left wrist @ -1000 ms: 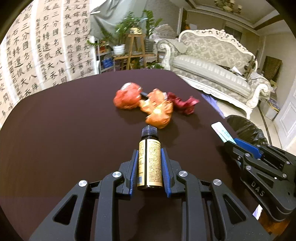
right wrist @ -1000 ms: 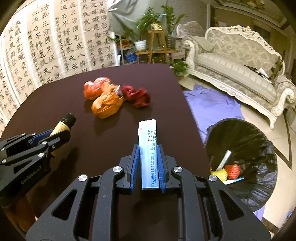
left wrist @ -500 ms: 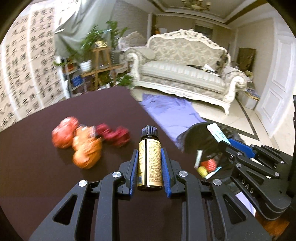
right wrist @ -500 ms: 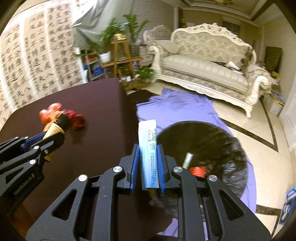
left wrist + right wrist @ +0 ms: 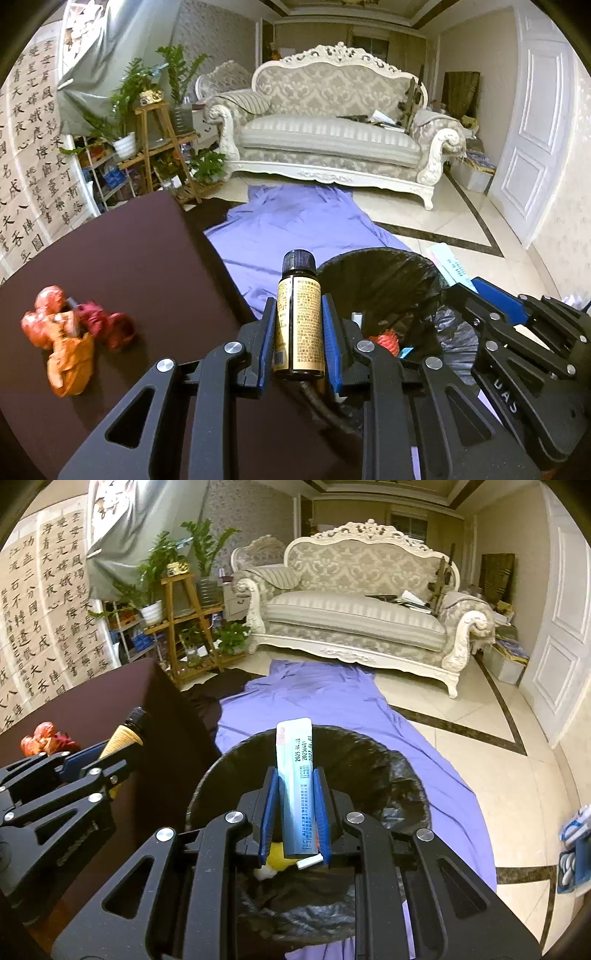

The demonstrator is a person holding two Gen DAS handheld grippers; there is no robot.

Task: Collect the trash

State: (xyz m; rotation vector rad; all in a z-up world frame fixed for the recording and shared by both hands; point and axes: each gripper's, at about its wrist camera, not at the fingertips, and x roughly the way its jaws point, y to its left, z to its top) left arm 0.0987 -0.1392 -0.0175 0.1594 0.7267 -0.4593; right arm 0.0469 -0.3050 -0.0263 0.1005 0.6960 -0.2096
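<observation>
My left gripper (image 5: 299, 314) is shut on a small brown bottle (image 5: 300, 314) with a yellow label and black cap, held at the table's right edge beside the bin. My right gripper (image 5: 294, 797) is shut on a pale blue tube box (image 5: 297, 775) and holds it over the black-lined trash bin (image 5: 388, 775). The bin also shows in the left wrist view (image 5: 388, 273), with red and yellow trash inside. Crumpled red and orange wrappers (image 5: 74, 332) lie on the dark brown table (image 5: 129, 258), left of my left gripper.
A purple cloth (image 5: 295, 221) lies on the tiled floor behind the bin. A white ornate sofa (image 5: 332, 140) stands at the back, with a wooden plant stand (image 5: 159, 147) to its left. A white door (image 5: 535, 129) is at the right.
Both grippers have swung right from over the table towards the bin, still holding their items. The wrappers now lie far left; the tube box is now above the bin's opening.
</observation>
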